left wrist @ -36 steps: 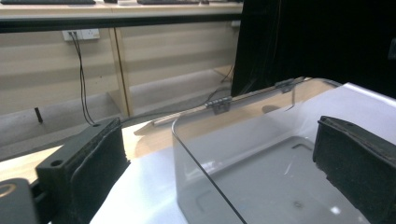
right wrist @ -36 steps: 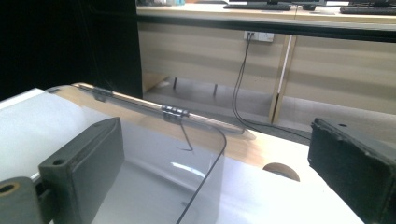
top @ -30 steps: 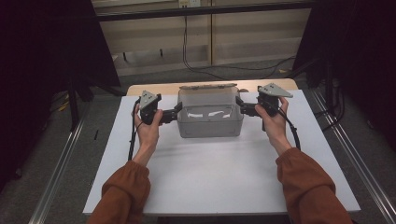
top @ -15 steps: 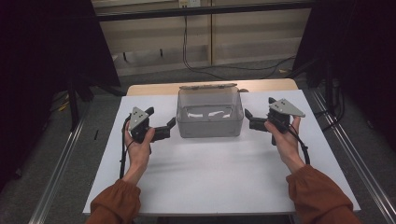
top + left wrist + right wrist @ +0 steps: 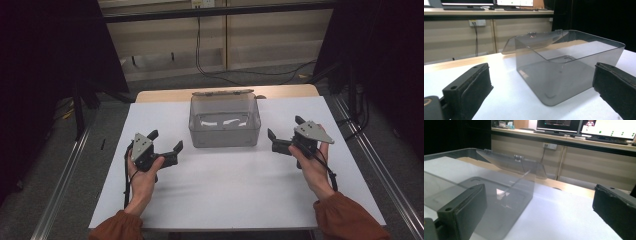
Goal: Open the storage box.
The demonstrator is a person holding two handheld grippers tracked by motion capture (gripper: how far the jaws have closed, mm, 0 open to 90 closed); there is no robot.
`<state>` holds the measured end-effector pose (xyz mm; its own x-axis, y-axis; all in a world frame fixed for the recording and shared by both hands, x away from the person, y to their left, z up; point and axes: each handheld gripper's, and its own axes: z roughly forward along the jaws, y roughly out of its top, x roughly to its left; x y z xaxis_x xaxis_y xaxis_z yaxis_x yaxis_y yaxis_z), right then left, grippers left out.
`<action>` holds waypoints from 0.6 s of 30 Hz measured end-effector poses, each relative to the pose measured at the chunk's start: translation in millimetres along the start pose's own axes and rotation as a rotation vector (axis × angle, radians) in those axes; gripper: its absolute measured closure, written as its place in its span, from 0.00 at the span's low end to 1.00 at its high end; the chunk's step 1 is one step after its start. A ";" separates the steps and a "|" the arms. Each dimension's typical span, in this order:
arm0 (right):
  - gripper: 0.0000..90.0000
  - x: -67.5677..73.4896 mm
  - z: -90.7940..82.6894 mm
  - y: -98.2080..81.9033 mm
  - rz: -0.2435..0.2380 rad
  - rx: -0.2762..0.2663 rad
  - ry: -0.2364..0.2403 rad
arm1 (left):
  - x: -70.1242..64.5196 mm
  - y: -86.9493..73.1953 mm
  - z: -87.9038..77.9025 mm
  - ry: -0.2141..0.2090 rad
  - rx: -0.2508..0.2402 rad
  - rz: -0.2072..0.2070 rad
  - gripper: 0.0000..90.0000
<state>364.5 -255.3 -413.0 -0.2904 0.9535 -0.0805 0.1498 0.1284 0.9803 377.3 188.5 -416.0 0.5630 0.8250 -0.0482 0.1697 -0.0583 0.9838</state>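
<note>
1. On the white table [image 5: 235, 195], seen from the high view, a clear grey plastic box [image 5: 225, 126] stands near the far edge, in the middle. Its lid [image 5: 223, 92] is open and hangs behind the back wall.
2. From the same view, the left gripper [image 5: 166, 142] is held to the left of the box and a little nearer to the person, apart from it. Its jaws are spread and hold nothing. The left hand [image 5: 143, 176] grasps it from below.
3. Also there, the right gripper [image 5: 284, 128] is to the right of the box, not touching it. Its jaws are spread too, with nothing between them. The right hand [image 5: 312, 167] holds it, and an orange sleeve [image 5: 350, 220] covers the forearm.
4. Along the left gripper view, the two black jaws stand wide apart at the bottom corners. The box [image 5: 566, 67] stands between and beyond them on the table, empty, with the lid [image 5: 534, 41] tilted back.
5. Along the right gripper view, the jaws are wide apart as well. The box [image 5: 481, 195] is at the left, partly behind the left jaw, and its lid [image 5: 511, 163] leans outward. Monitors [image 5: 584, 126] stand on a desk in the background.
</note>
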 end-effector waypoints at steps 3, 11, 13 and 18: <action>0.00 0.9 -10.5 -5.9 -0.003 -0.023 -0.030 | 0.1 -2.7 -8.8 0.009 -0.007 -0.009 0.02; 0.00 -1.7 -35.0 -20.1 0.039 -0.051 -0.060 | -3.1 -7.8 -28.8 0.055 -0.015 -0.029 0.02; 0.00 -1.6 -40.9 -23.3 0.030 -0.058 -0.067 | -4.3 -8.8 -32.8 0.044 -0.002 -0.030 0.02; 0.00 -4.0 -54.8 -35.6 0.049 -0.049 -0.091 | -9.7 -15.5 -45.9 0.048 -0.014 -0.013 0.02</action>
<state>308.6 -278.6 -437.7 -0.1970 0.9793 -0.0461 0.1143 0.0696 0.9910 332.0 207.3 -422.9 0.5212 0.8518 -0.0532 0.1657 -0.0399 0.9854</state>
